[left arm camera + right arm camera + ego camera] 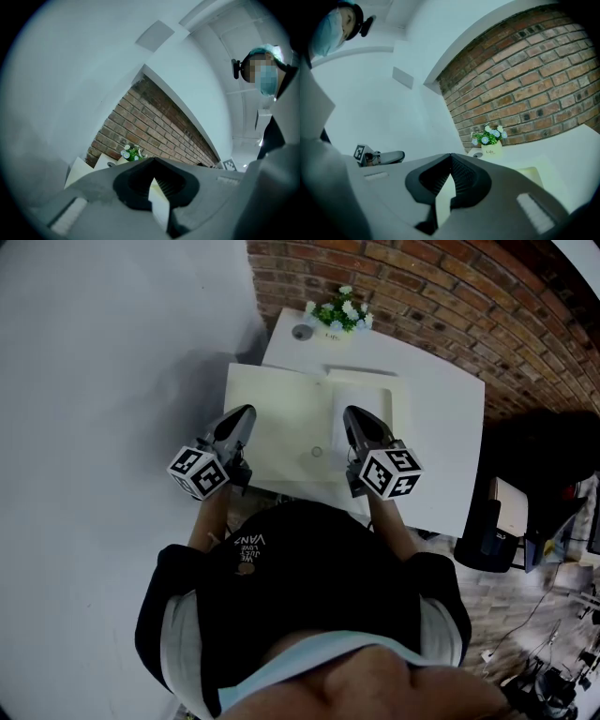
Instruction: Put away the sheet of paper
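**Grippers.** The left gripper (242, 420) is clenched tip to tip with nothing between its jaws. The right gripper (354, 420) is likewise closed and empty.

**Paper.** The paper (366, 395) lies flat on the far right part of the mat (277, 418), towards the far edge of the table (441, 427).

**Relation.**
- The paper sits directly ahead of the right gripper, whose tips hang over its near end.
- The left gripper is well apart, by the mat's left edge.
- The long axis appears to run near to far.
- The right gripper is judged the nearer.

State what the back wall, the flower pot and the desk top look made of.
Back wall: bare red-brown brick, matte, with visible mortar joints.
Flower pot: pale, smooth, printed lettering; probably ceramic, possibly plastic.
Desk top: white, smooth, evenly flat; likely laminate or painted board.
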The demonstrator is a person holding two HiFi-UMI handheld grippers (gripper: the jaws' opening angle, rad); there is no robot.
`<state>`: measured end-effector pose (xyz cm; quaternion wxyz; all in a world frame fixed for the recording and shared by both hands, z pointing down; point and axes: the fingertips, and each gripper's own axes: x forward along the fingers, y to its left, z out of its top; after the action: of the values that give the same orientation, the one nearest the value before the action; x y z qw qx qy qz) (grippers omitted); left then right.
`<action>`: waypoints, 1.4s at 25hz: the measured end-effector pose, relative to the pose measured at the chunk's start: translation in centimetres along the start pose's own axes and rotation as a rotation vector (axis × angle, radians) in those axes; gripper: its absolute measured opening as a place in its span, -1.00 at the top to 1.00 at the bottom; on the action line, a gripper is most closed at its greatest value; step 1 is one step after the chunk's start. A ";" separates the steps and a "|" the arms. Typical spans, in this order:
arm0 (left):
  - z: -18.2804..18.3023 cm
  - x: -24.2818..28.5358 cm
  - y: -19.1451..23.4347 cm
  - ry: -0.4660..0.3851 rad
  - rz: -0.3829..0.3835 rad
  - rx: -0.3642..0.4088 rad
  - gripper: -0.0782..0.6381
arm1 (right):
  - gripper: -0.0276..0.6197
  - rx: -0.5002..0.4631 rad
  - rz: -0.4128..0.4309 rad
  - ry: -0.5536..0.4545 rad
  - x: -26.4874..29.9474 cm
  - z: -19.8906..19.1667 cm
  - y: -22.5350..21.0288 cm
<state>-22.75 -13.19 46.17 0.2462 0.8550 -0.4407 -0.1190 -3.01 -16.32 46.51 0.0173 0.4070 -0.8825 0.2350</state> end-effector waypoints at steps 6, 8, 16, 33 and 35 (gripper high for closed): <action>-0.1 -0.7 0.0 0.030 0.018 0.046 0.78 | 0.92 -0.005 0.025 0.001 0.6 -0.1 1.3; -0.2 -0.9 0.0 0.040 0.023 0.060 0.78 | 0.92 -0.007 0.031 0.004 0.6 -0.2 1.6; -0.1 -1.4 -0.2 0.039 0.032 0.097 0.78 | 0.92 -0.037 0.048 0.023 0.9 -1.0 2.6; -0.3 -1.0 0.1 0.051 0.055 0.108 0.78 | 0.92 -0.031 0.045 0.038 0.9 -1.3 2.3; -0.4 -0.9 0.1 0.053 0.052 0.106 0.78 | 0.92 -0.031 0.044 0.038 0.8 -1.4 2.3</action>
<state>-23.17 -12.32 46.56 0.2151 0.8578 -0.4620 -0.0665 -5.42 -15.07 46.99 0.0351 0.3828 -0.8942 0.2293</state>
